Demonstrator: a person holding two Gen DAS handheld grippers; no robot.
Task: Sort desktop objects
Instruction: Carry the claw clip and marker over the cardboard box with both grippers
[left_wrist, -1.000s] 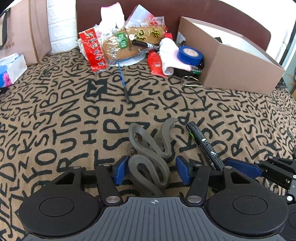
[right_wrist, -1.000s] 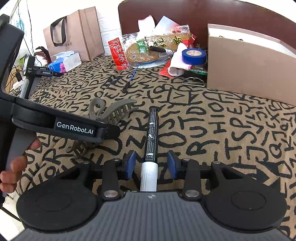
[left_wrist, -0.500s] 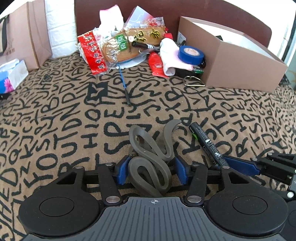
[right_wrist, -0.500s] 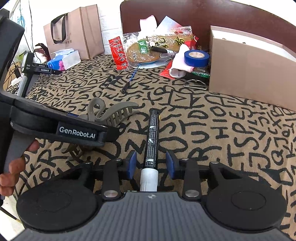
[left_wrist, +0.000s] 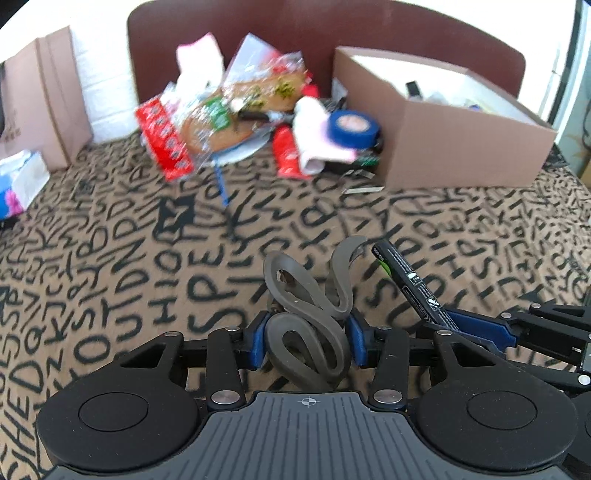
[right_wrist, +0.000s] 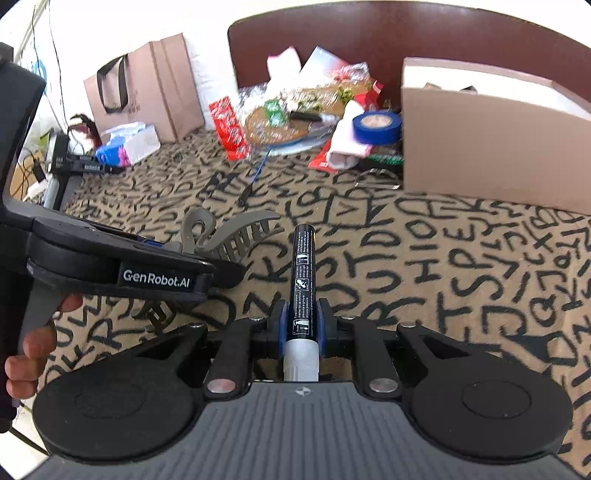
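- Hair clip (left_wrist: 308, 328), grey and curly, sits between the blue pads of my left gripper (left_wrist: 308, 345); the jaws have just been closing and now both pads press against its sides.
- From my right camera the same clip shows its toothed side sticking out past the left gripper's black body, above the cloth.
- My left hand (right_wrist: 29, 350) wraps the grey handle under that gripper, at the left edge of the right view.
- Black marker (right_wrist: 303, 280) with a pale grey end is clamped in my right gripper (right_wrist: 302, 321); those jaws have just been closing too and now stand narrow, pads tight on the barrel.
- The marker points away from me, its far end raised over the cloth, and it lies just to the right of the clip.
- Under both tools is a tan cloth (left_wrist: 110, 258) printed with black letters.
- Farther off, a blue roll of tape (right_wrist: 376, 125) rests on a white and pink cloth bundle (right_wrist: 347, 140), just left of a brown cardboard box (right_wrist: 491, 147).
- Left of the tape is a heap of snack packets (right_wrist: 280, 122), with a red packet (right_wrist: 229, 129) at its near edge.
- A brown paper bag (right_wrist: 147, 96) stands at the far left, a tissue pack (right_wrist: 125, 144) in front of it.
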